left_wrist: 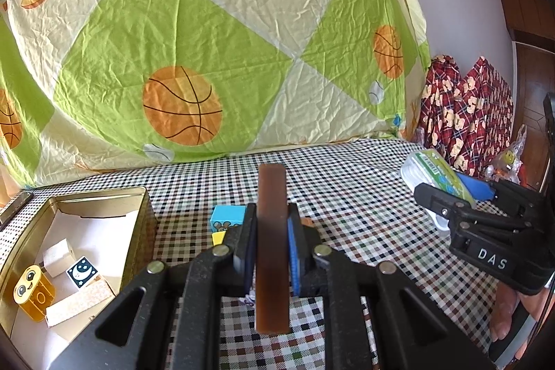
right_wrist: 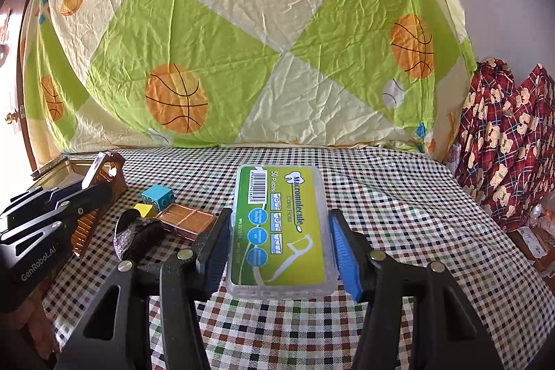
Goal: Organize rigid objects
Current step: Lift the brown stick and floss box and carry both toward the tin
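Observation:
My left gripper (left_wrist: 272, 214) is shut on a flat brown translucent case (left_wrist: 272, 182), seen edge on and held over the checked tablecloth (left_wrist: 347, 214). In the right wrist view that amber case (right_wrist: 104, 167) sticks up from the left gripper (right_wrist: 100, 191) at the far left. My right gripper (right_wrist: 279, 214) is shut on a clear floss-pick box with a green label (right_wrist: 281, 224), with a pad against each long side. The same box (left_wrist: 433, 169) shows in the right gripper (left_wrist: 451, 193) at the right of the left wrist view.
An open gold tin (left_wrist: 138, 196) at the left holds a yellow smiley block (left_wrist: 33, 292), a moon cube (left_wrist: 81, 271) and white blocks. A blue block (right_wrist: 158, 195), yellow block (right_wrist: 144, 209), copper case (right_wrist: 187, 219) and dark patterned item (right_wrist: 138, 236) lie on the cloth. Basketball bedding (right_wrist: 242, 40) rises behind.

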Action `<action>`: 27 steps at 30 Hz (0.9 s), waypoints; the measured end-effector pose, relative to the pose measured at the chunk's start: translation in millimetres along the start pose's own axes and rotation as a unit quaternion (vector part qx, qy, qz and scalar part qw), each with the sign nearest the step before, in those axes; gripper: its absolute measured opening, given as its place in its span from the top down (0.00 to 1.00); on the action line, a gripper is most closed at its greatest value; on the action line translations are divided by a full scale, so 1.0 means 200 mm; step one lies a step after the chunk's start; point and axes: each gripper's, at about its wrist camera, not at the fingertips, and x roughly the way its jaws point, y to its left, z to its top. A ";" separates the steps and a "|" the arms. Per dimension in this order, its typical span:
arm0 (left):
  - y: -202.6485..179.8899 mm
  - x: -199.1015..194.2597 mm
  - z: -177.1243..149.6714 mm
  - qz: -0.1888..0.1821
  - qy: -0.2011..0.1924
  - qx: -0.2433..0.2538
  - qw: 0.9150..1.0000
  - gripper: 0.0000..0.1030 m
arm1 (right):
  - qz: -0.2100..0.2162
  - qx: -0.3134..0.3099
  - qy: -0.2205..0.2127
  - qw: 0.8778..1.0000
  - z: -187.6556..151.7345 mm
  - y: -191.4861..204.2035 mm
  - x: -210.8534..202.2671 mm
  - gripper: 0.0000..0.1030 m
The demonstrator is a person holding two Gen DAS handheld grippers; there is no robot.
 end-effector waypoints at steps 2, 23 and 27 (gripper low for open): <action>0.00 -0.01 0.00 0.002 -0.005 -0.001 1.000 0.86 | 0.001 -0.001 -0.010 1.000 0.00 0.02 -0.02 0.45; 0.04 -0.10 -0.02 0.017 -0.037 -0.009 0.999 0.86 | 0.025 0.005 -0.047 0.999 0.00 0.14 -0.08 0.45; 0.05 -0.12 -0.02 0.022 -0.044 -0.012 0.999 0.86 | 0.025 0.001 -0.057 0.998 0.00 0.17 -0.10 0.45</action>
